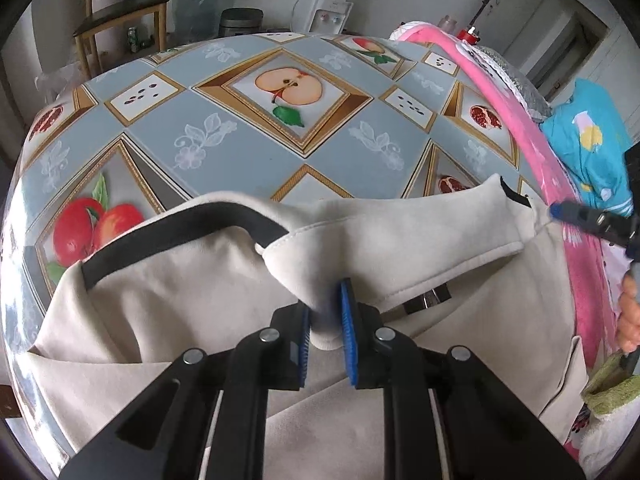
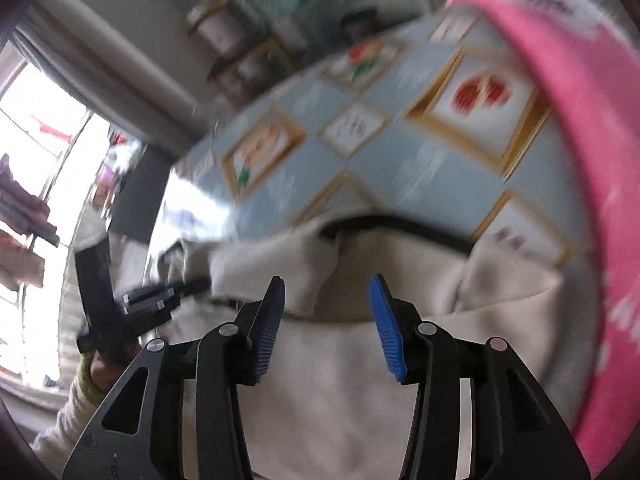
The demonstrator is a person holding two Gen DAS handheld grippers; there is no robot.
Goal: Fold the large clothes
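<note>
A large beige garment (image 1: 192,304) with black trim lies on the fruit-patterned tablecloth (image 1: 248,148). My left gripper (image 1: 326,320) is shut on a folded-over beige edge of it, the cloth pinched between the blue pads. In the right wrist view, which is blurred, the same beige garment (image 2: 344,380) lies below my right gripper (image 2: 328,308), whose jaws stand apart with nothing between them. The right gripper's tip (image 1: 580,214) shows at the right edge of the left wrist view, beside the garment's corner. The left gripper (image 2: 148,296) appears at the left of the right wrist view.
A pink basin rim (image 1: 520,120) runs along the table's right side, with a turquoise cloth (image 1: 588,148) behind it. A wooden chair (image 1: 120,12) and a water dispenser (image 1: 328,8) stand beyond the table. A hand (image 1: 630,316) is at the right edge.
</note>
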